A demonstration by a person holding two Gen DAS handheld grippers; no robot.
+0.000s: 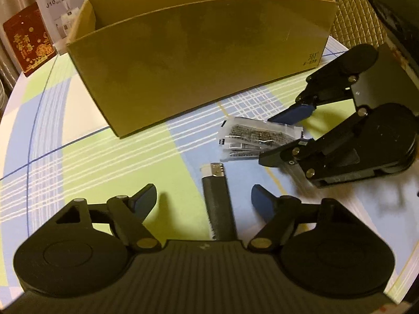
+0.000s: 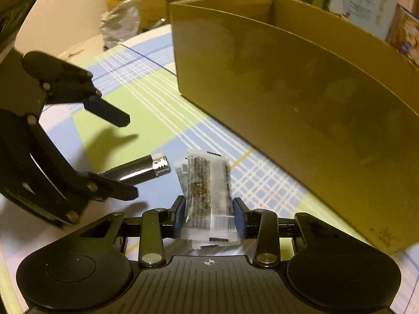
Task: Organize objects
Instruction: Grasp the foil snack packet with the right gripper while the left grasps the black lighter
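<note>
while lying on the table (image 1: 78,141) by the box (image 1: 199,60), packets (image 2: 207,198) sitting pinched btwn right gripper (image 2: 209,216) fingers, left gripper (image 1: 203,198) gaping wide around lighter (image 1: 217,198), not touching

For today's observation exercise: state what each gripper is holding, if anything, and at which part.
The right gripper clamps the clear packets across their sides, near the end nearest the camera. The left gripper holds nothing; its fingers stand open on either side of the lighter.

Checked tablecloth (image 1: 78,157) carries cardboard box (image 1: 199,60); lighter (image 1: 217,198); packets (image 1: 251,138).
</note>
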